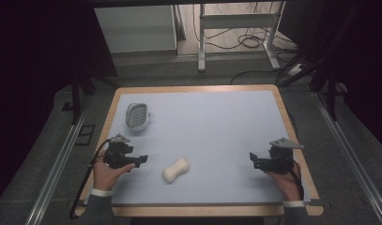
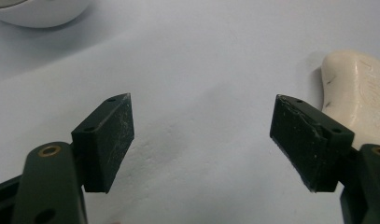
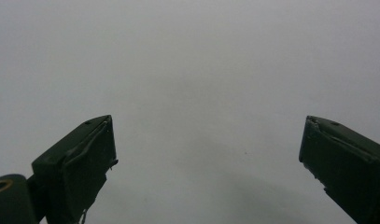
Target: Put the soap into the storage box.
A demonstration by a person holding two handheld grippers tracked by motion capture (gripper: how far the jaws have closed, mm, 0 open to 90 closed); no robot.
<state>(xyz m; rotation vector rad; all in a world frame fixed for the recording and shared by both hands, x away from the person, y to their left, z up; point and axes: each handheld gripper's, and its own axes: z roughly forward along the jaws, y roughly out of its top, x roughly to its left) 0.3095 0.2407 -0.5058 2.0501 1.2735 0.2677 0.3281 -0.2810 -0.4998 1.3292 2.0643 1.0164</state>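
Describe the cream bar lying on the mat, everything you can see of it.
The cream bar is a pale, matte, soap-like block, waisted in the middle with two rounded ends. It lies flat on the light blue mat, slanted, in the near half just right of the left gripper, whose open jaws stand clear of it. In the left gripper view, faint embossed lettering and small dark marks show on its surface. Nothing but the mat touches it.

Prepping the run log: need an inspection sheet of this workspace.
Surface: pale blue mat on wood-edged table, flat.
Job's things: cream bar of soap lying mid-front; white soap dish back left, apart from it.
Clutter: nothing seen.
Grippers: left gripper open beside the soap; right gripper open over bare mat.
Cables: one trails from each gripper; more on the floor behind.
Surroundings: white desk frame, dark curtains.
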